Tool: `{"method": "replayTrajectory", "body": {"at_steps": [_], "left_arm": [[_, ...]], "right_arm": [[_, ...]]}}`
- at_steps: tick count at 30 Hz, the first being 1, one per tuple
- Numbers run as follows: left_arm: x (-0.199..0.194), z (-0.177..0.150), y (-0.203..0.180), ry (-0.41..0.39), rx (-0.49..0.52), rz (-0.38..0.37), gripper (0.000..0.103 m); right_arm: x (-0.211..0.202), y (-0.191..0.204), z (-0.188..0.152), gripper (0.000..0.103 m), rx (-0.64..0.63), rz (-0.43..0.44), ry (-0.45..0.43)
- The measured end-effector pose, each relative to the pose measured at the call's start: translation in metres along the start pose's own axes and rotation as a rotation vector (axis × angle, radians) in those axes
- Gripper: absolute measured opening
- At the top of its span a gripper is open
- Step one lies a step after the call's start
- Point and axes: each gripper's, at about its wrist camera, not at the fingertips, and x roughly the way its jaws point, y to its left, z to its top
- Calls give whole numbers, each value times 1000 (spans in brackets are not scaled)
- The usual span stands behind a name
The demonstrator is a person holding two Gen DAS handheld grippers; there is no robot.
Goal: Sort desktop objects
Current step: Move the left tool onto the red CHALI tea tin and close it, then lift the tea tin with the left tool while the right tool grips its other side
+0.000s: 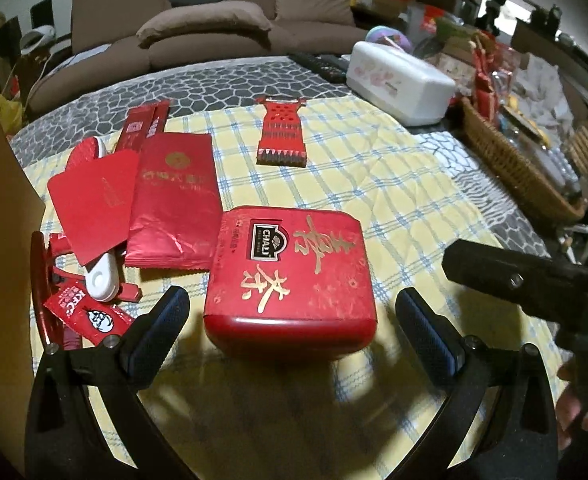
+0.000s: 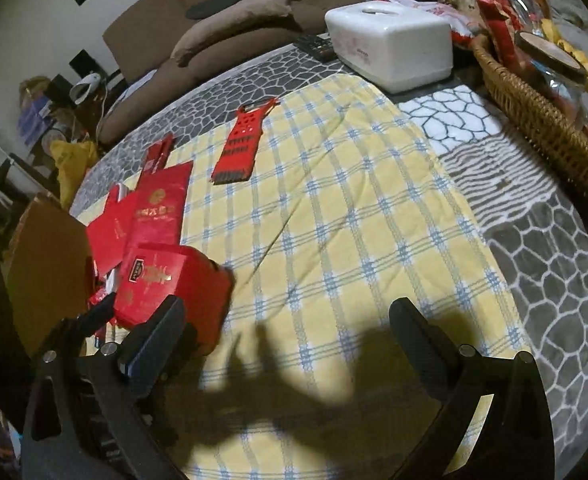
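Note:
A red tea tin (image 1: 289,276) with gold characters lies on the yellow checked cloth (image 1: 374,168), just ahead of my open left gripper (image 1: 291,320), whose fingers stand wide on either side of its near edge without touching it. Left of the tin lie red envelopes (image 1: 173,208), a white clip (image 1: 101,280) and a red KFC sachet (image 1: 85,316). A red dress-shaped card (image 1: 281,132) lies farther back. My right gripper (image 2: 289,328) is open and empty over bare cloth; the tin (image 2: 165,284) sits by its left finger.
A white tissue box (image 1: 398,76) and remote controls (image 1: 322,64) stand at the table's back right. A wicker basket (image 1: 514,168) of items lines the right edge. A brown cardboard box (image 2: 45,272) stands at the left. A brown sofa (image 1: 213,12) is behind the table.

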Motion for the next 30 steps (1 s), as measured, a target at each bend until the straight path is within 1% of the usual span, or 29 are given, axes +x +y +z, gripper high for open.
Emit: {"method": "replayTrajectory", "body": {"at_steps": [6, 7, 8, 9, 10, 13, 15, 18, 20, 21, 23, 24, 26, 30], "left_arm": [[11, 1, 5, 12, -33, -29, 102], [12, 1, 6, 10, -39, -31, 101], [13, 1, 7, 9, -45, -30, 94], [15, 1, 8, 13, -48, -32, 84], [17, 1, 9, 21, -49, -39, 83], [16, 1, 10, 12, -61, -46, 83], [14, 0, 15, 6, -88, -73, 82], [10, -1, 25, 13, -149, -138, 82], [7, -3, 29, 11, -183, -173, 82], [5, -4, 31, 9, -198, -192, 82], [-1, -8, 33, 3, -219, -235, 82], [-4, -10, 33, 1, -226, -250, 82], [-11, -15, 34, -5, -248, -293, 82], [-19, -23, 37, 2, -297, -332, 82]], "right_arm": [[5, -4, 1, 102, 18, 23, 17], [5, -5, 1, 102, 22, 26, 16], [5, -6, 2, 102, 24, 27, 16], [5, -7, 2, 102, 29, 28, 16], [5, -8, 2, 102, 34, 31, 16], [6, -12, 3, 102, 69, 62, 18], [7, -14, 3, 100, 99, 112, 24], [10, -15, 2, 97, 135, 183, 39], [15, -18, 0, 90, 182, 261, 64], [18, -19, -1, 88, 208, 301, 76], [26, -22, -4, 88, 270, 397, 110], [29, -22, -5, 88, 287, 426, 124], [32, -20, -7, 88, 303, 474, 140], [28, -11, -9, 88, 295, 553, 159]]}}
